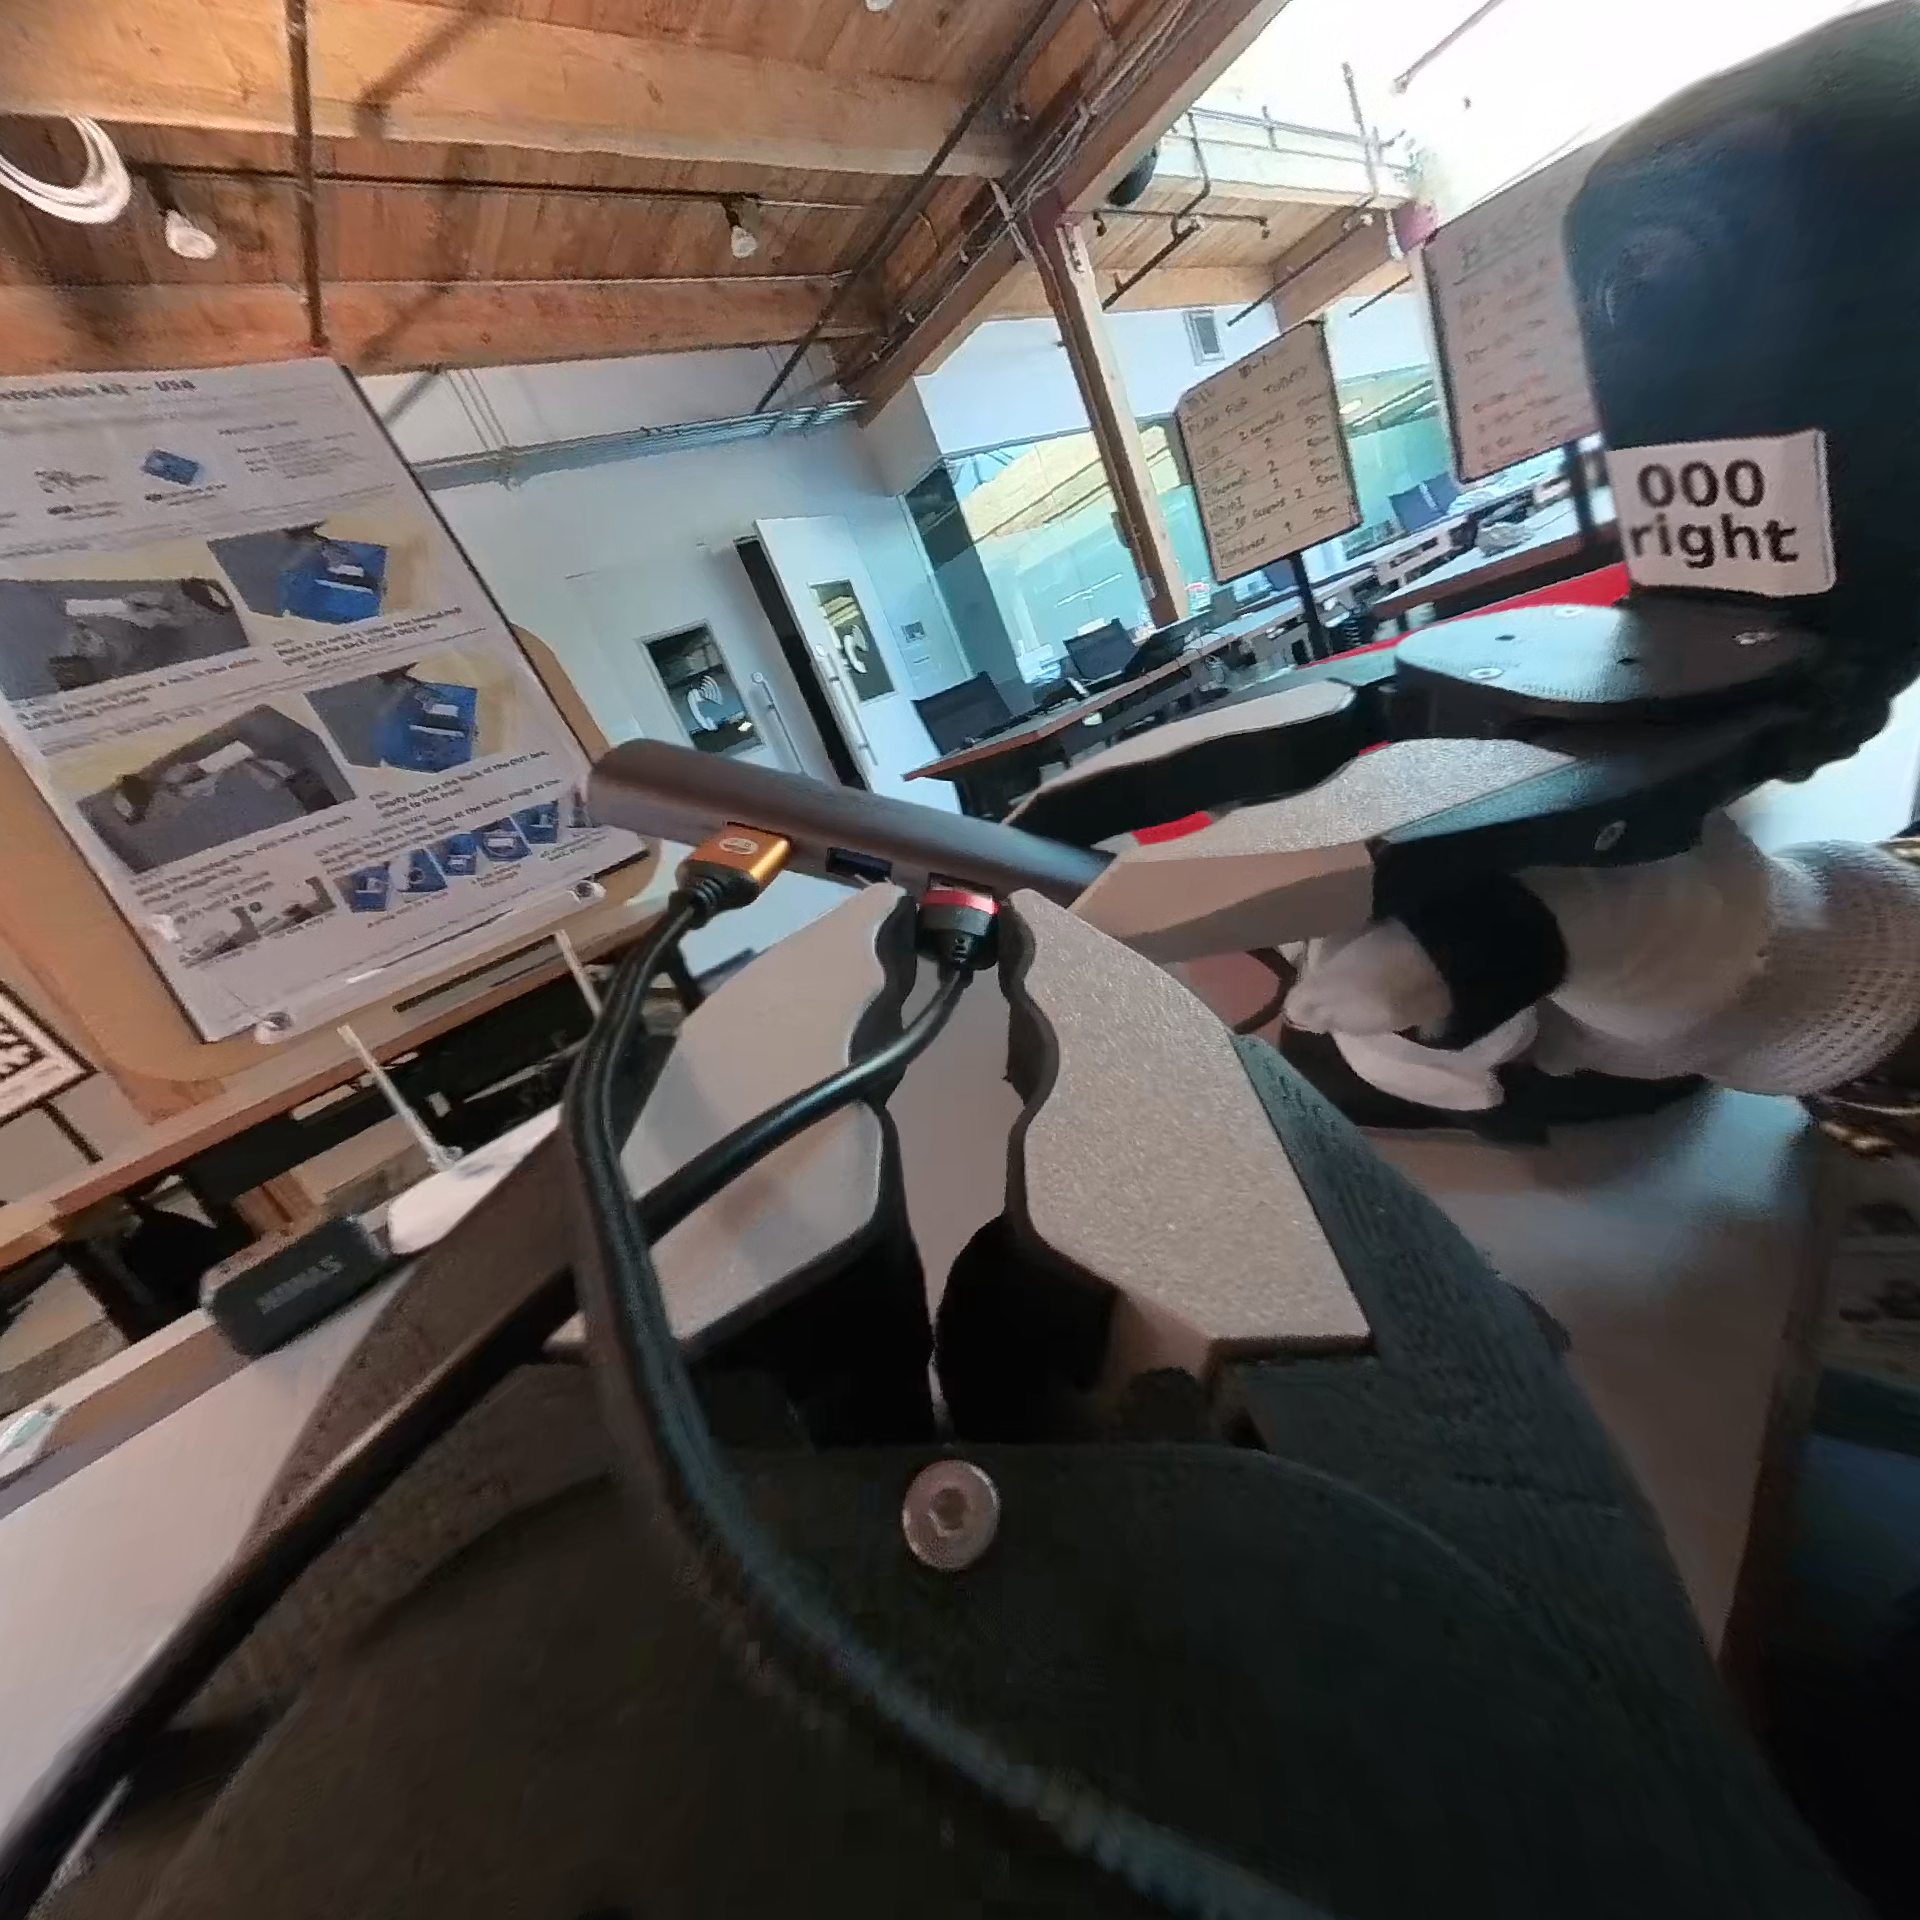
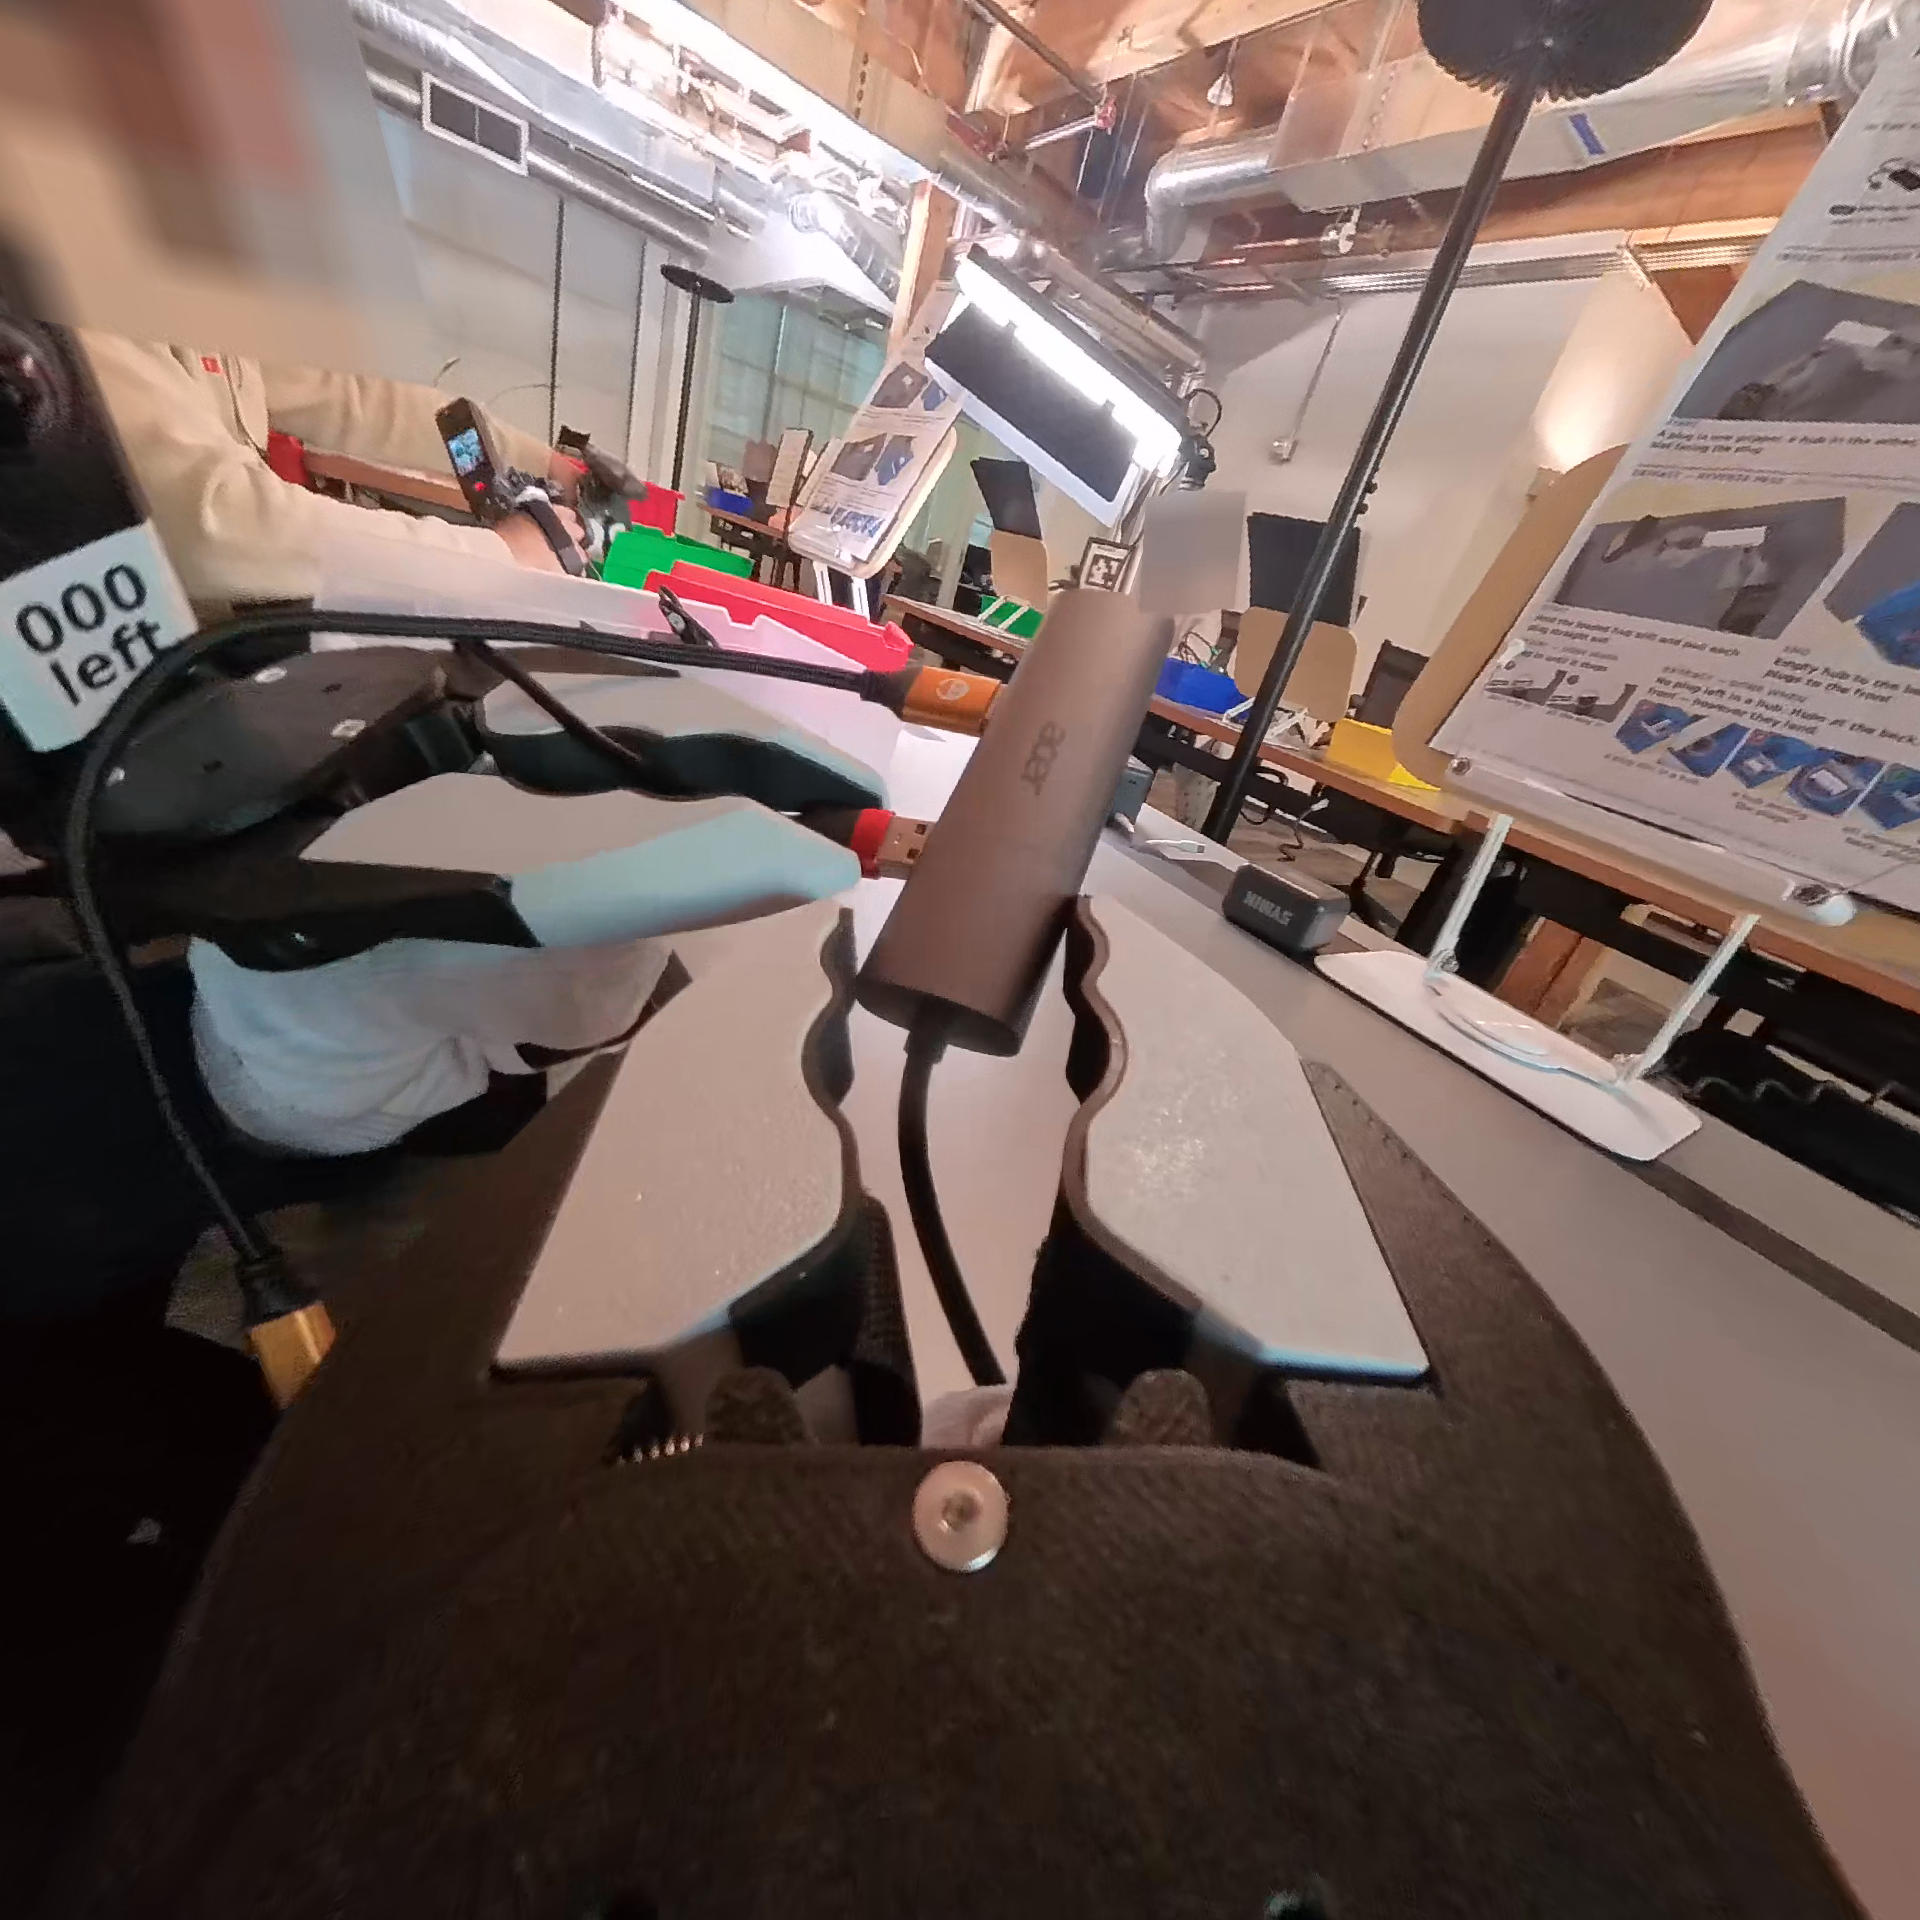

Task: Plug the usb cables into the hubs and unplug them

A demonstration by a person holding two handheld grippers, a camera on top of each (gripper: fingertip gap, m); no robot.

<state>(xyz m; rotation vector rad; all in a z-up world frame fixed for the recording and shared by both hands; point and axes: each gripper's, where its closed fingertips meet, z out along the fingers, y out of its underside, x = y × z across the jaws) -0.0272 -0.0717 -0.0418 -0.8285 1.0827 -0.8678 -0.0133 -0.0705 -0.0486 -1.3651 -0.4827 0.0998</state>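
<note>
A grey USB hub (image 1: 831, 821) is held in the air, also in the right wrist view (image 2: 1049, 769). My right gripper (image 2: 961, 935) is shut on its cable end; it enters the left wrist view from the right (image 1: 1101, 883). An orange plug (image 1: 738, 852) sits in the hub's outer port (image 2: 945, 696). My left gripper (image 1: 951, 925) is shut on a red plug (image 1: 961, 899) at the port nearest the right gripper. In the right wrist view the red plug (image 2: 883, 836) shows bare metal between its collar and the hub, held by the left gripper (image 2: 852, 831). The middle port (image 1: 860, 862) is empty.
The black cables (image 1: 623, 1143) loop back over my left gripper; a loose gold plug (image 2: 291, 1351) hangs at the left. An instruction poster on a stand (image 2: 1714, 623) and a small black box (image 2: 1283, 914) are on the grey table (image 2: 1558, 1091). A person works at red and green bins (image 2: 779, 613). Only a small space, under 4 cm, lies between the two pairs of fingers.
</note>
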